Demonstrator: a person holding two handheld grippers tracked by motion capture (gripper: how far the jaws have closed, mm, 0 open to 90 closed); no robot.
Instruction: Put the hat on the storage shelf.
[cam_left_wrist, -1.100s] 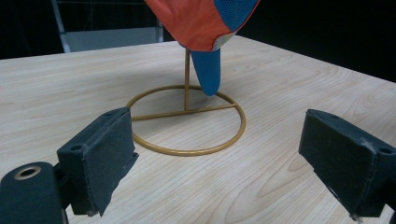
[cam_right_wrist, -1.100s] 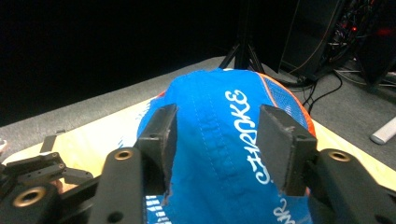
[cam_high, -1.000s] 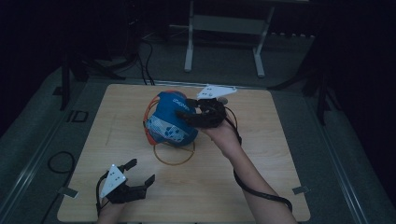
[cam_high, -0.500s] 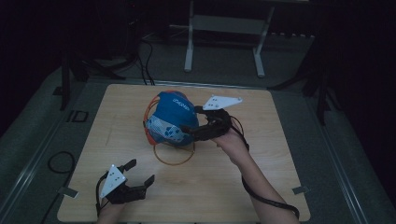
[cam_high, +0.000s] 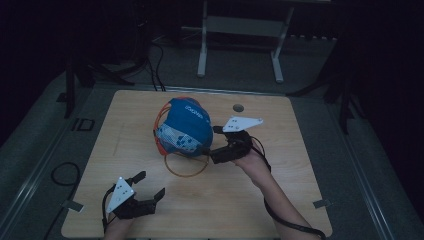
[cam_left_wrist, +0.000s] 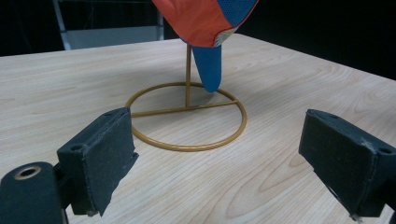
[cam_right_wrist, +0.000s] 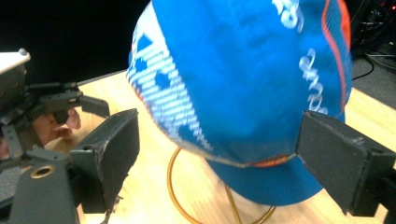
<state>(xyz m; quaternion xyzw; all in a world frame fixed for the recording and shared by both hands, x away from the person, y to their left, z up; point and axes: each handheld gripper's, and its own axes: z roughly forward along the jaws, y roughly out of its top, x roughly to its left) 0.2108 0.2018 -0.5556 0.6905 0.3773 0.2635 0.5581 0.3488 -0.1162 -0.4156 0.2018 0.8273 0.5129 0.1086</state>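
High view: right claw (cam_high: 209, 152) has just opened, jaws either side of the blue cap (cam_high: 184, 127) on its wire stand (cam_high: 186, 169), not pressing. Left claw (cam_high: 150, 186) rests open on the surface (cam_high: 280, 195), stand just ahead.

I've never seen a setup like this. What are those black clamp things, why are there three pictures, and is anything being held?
A person sits at a wooden table with a hand-held gripper in each hand, each with two padded fingers. One picture looks down from above; the other two come from small cameras riding on the grippers.

On the table stands a thin gold wire stand with a blue and orange cap resting on it.

The left gripper waits open near the table's front edge, holding nothing. The right gripper is right beside the cap; its fingers have just been opening and now stand wide on either side of the cap, not gripping it.
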